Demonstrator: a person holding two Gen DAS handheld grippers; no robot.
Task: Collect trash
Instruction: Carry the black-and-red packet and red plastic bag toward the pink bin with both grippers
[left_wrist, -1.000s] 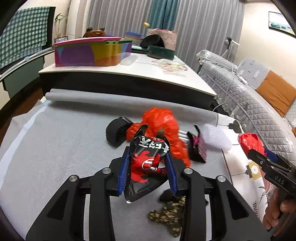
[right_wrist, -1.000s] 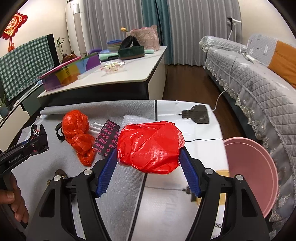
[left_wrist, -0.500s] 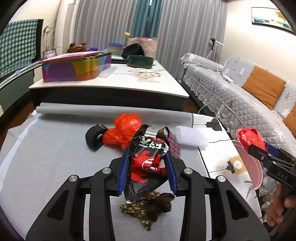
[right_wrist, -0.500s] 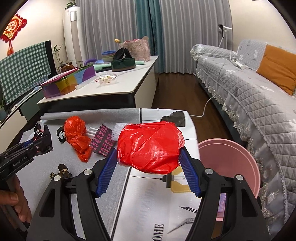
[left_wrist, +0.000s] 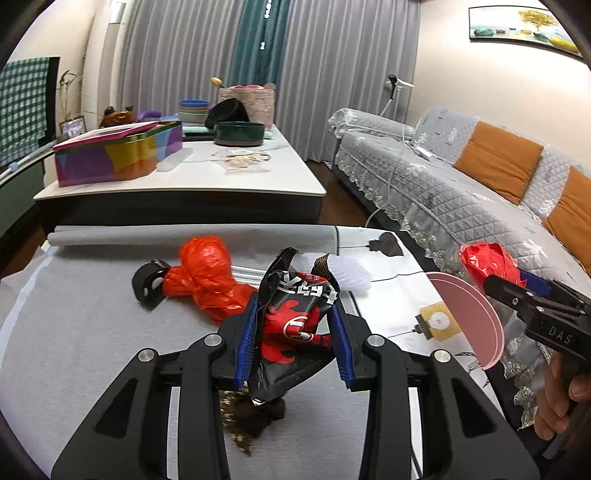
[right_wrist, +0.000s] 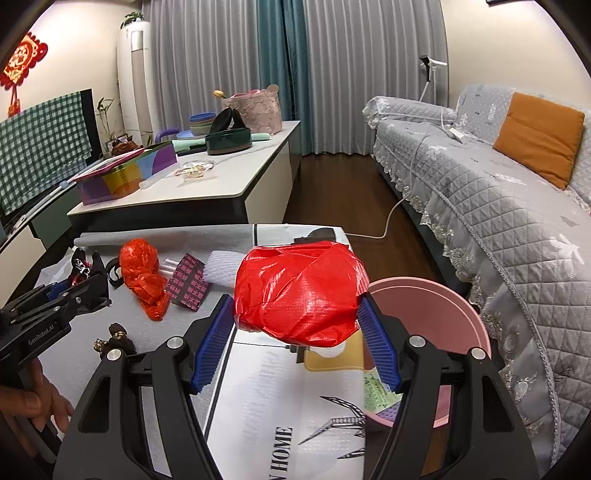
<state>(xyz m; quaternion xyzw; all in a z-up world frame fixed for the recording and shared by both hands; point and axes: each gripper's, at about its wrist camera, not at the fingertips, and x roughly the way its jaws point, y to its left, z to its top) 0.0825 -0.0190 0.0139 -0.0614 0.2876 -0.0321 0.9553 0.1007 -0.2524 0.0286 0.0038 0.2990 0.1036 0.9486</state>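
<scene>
Red crumpled bag (right_wrist: 301, 293) sits clamped in the right gripper (right_wrist: 297, 332) beside the pink bin (right_wrist: 436, 321); left gripper (left_wrist: 294, 334) pinches a black snack wrapper (left_wrist: 295, 325), farther from that bin.

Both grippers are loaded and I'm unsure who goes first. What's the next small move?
Probably carry the right gripper a little farther right, over the pink plastic bin: its crumpled red plastic bag hangs near the rim.
</scene>
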